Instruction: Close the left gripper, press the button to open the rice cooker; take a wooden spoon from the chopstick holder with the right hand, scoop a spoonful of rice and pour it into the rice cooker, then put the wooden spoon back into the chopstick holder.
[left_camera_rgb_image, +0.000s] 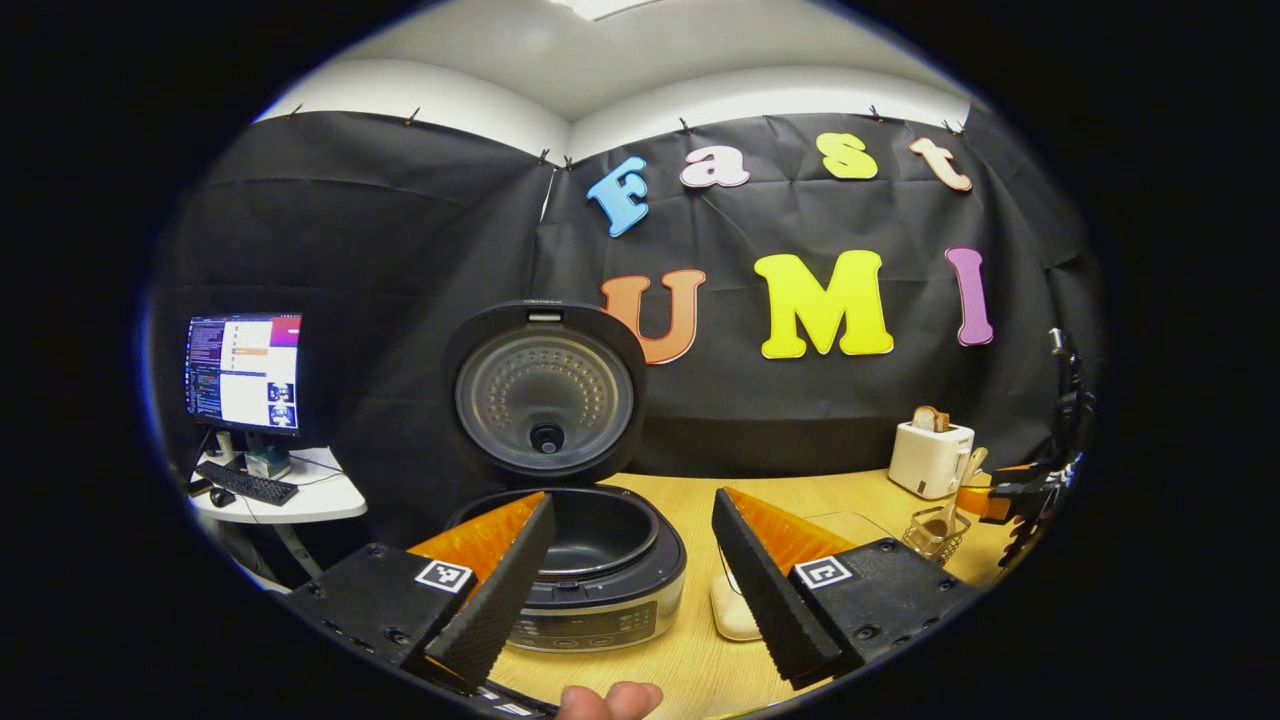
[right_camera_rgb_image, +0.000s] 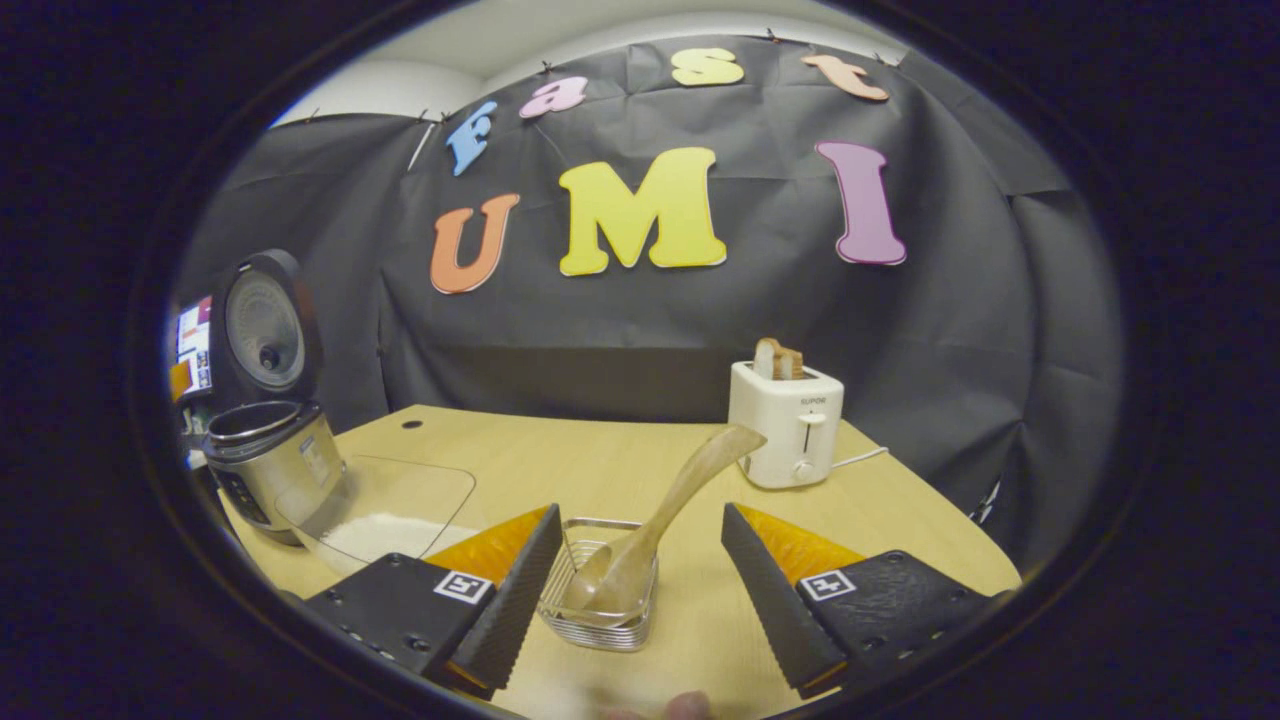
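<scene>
With the rice cooker (left_camera_rgb_image: 575, 560) lid up, we hold the right gripper (right_camera_rgb_image: 640, 590) spread just before the chopstick holder (right_camera_rgb_image: 600, 610), flanking the leaning wooden spoon (right_camera_rgb_image: 665, 520) for a grasp.

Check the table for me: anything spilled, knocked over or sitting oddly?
Nothing stands out. The rice cooker stands upright with its lid raised, the wooden spoon leans in the chopstick holder, the rice stays inside its clear container, and the toaster sits upright. No spill shows on the table.
</scene>
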